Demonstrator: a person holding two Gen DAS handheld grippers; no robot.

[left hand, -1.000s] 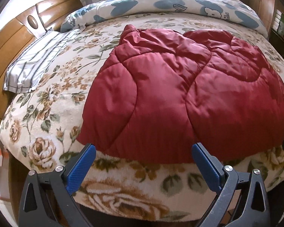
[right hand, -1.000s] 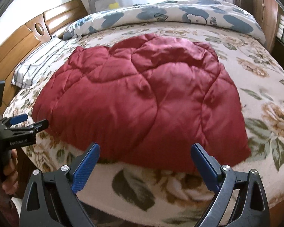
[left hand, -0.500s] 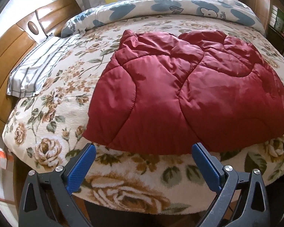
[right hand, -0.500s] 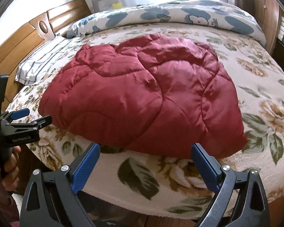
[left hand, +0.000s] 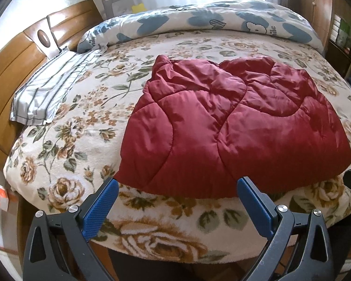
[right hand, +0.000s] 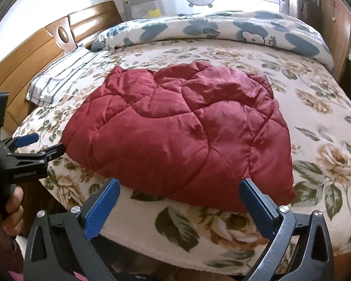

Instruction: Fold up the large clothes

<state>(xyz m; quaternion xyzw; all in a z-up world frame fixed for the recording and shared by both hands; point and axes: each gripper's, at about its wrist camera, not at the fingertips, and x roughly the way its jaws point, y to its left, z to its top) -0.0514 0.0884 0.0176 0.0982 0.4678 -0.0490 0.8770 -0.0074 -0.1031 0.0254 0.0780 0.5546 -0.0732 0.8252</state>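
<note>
Quilted red garment (left hand: 234,126) lying folded, bulky, on floral bedspread (left hand: 82,121), near front edge. Both grippers being drawn back from it: left gripper (left hand: 176,201) and right gripper (right hand: 179,201) fingers spread wide, nothing being held. Fold judged finished or nearly so.

There was one red quilted garment (left hand: 234,126) at the centre of the frame, on one floral-covered bed (left hand: 82,126). One striped pillow (left hand: 44,93) lay at left, one blue-patterned duvet (left hand: 199,21) across the top. Two tools showed: the left tool (left hand: 177,201) and the right tool (right hand: 179,202), each with two blue pads.
</note>
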